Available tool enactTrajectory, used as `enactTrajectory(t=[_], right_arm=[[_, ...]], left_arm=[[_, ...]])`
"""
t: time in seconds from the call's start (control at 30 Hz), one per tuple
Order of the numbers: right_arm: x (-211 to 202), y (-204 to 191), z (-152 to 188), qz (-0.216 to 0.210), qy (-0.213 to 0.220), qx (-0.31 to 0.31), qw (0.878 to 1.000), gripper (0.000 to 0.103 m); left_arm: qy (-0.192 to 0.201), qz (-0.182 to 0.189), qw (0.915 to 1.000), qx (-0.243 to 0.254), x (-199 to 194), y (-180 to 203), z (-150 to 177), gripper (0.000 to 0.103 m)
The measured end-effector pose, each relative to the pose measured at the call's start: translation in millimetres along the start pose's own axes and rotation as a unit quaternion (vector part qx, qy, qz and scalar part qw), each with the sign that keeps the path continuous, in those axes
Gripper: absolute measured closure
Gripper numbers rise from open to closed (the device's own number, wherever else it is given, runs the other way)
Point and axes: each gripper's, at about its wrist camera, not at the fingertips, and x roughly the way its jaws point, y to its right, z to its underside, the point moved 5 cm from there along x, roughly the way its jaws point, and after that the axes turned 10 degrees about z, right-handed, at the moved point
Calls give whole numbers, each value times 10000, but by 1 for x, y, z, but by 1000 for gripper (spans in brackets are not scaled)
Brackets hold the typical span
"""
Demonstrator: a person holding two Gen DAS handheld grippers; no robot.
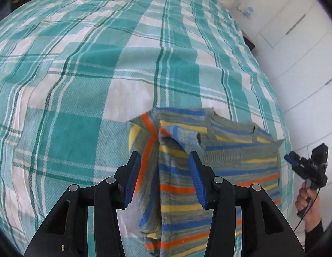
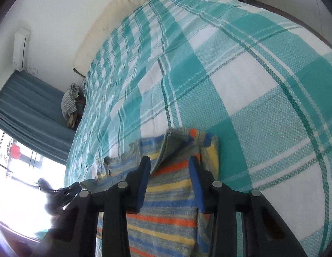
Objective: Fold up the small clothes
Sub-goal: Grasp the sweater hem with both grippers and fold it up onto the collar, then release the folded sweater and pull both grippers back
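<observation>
A small striped shirt (image 1: 230, 167), grey with blue, yellow and orange bands, lies folded on the teal-and-white checked bed cover (image 1: 80, 75). My left gripper (image 1: 164, 156) hovers over its left part, jaws apart, with a raised fold of the cloth between the blue pads and not pinched. At the right edge of that view a person's hand (image 1: 307, 199) holds the right gripper (image 1: 305, 165). In the right wrist view the right gripper (image 2: 169, 159) stands open over the shirt (image 2: 166, 203), a loose fold rising between its fingers. The left gripper (image 2: 65, 190) shows dark and blurred at lower left.
The bed cover (image 2: 251, 85) stretches far ahead. A cream pillow (image 2: 114, 21) lies at the head of the bed. A checked bundle (image 2: 69, 100) sits beside the bed by a teal curtain (image 2: 26, 98). White wardrobe doors (image 1: 294, 42) run along the shirt's side.
</observation>
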Motion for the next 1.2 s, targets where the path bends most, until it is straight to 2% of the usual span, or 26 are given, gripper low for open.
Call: enactTrajectory(t=[0.07, 0.1, 0.13, 0.17, 0.2, 0.27, 0.33, 0.4, 0.47, 0.57, 0.6, 0.63, 0.67, 0.7, 0.77, 0.83, 0.87, 0.93, 1.0, 1.03, 1.1, 1.2], right_arm=[[12, -18, 13, 55, -626, -553, 9965, 64], [26, -26, 19, 134, -1033, -828, 9911, 64], [43, -33, 26, 262, -1408, -1093, 9836, 64], [60, -37, 30, 480, -1586, -1279, 9778, 64], [72, -42, 24, 677, -1499, -1326, 9774, 64], [83, -60, 2, 676, -801, -1408, 9845, 64], [73, -73, -19, 813, 107, -1340, 9876, 64], [59, -78, -23, 619, 416, -1076, 9914, 64], [43, -84, -11, 460, 397, -1108, 9920, 64], [21, -97, 35, 566, 240, -1974, 9784, 64], [14, -96, 55, 599, 186, -2287, 9715, 62], [10, -94, 79, 627, 81, -2584, 9640, 56], [9, -86, 103, 727, -61, -2812, 9569, 54], [11, -72, 127, 961, -248, -2967, 9498, 54], [20, -27, 174, 1623, -831, -2983, 9369, 54], [-8, -11, 198, 1488, -426, -2944, 9431, 54], [-18, -7, 206, 1570, -463, -2940, 9417, 52], [-31, -1, 213, 1548, -579, -2725, 9479, 51], [-46, 1, 207, 1306, -299, -2504, 9588, 48], [-53, 2, 200, 1277, -155, -2423, 9616, 39], [-62, 6, 179, 1232, 118, -2161, 9685, 31], [-69, 17, 139, 914, 292, -1379, 9858, 31]], left_arm=[[-769, 113, 9955, 535, 31, 23, 14, 50], [-1030, 82, 9923, 683, 49, 30, 17, 50], [-1120, -46, 9912, 705, 66, 33, 15, 50], [-1052, -136, 9926, 587, 79, 34, 6, 51], [-863, -141, 9954, 384, 85, 33, -7, 52], [-173, -176, 9996, -116, 78, 26, -39, 52], [524, -196, 9962, -670, 54, 13, -61, 52], [865, 36, 9909, -1034, 31, 4, -59, 49], [843, 104, 9940, -683, 15, 11, -40, 49], [537, -153, 9977, 390, 8, 34, 24, 49], [307, -221, 9973, 622, 14, 36, 49, 55], [-11, -418, 9962, 760, 23, 32, 75, 78], [-345, -793, 9927, 844, 32, 22, 98, 90], [-426, -984, 9899, 923, 32, 15, 120, 96], [-279, -1078, 9883, 1047, 13, 15, 143, 96], [-215, -1286, 9854, 1093, -6, 20, 154, 95], [-183, -1341, 9847, 1101, -12, 24, 157, 92], [-85, -1265, 9855, 1124, -21, 35, 167, 60], [108, -1232, 9842, 1265, -26, 51, 176, 40], [196, -1225, 9827, 1374, -27, 61, 181, 35], [277, -1226, 9787, 1625, -23, 84, 189, 34], [240, -1149, 9702, 2120, -5, 125, 200, 34]])
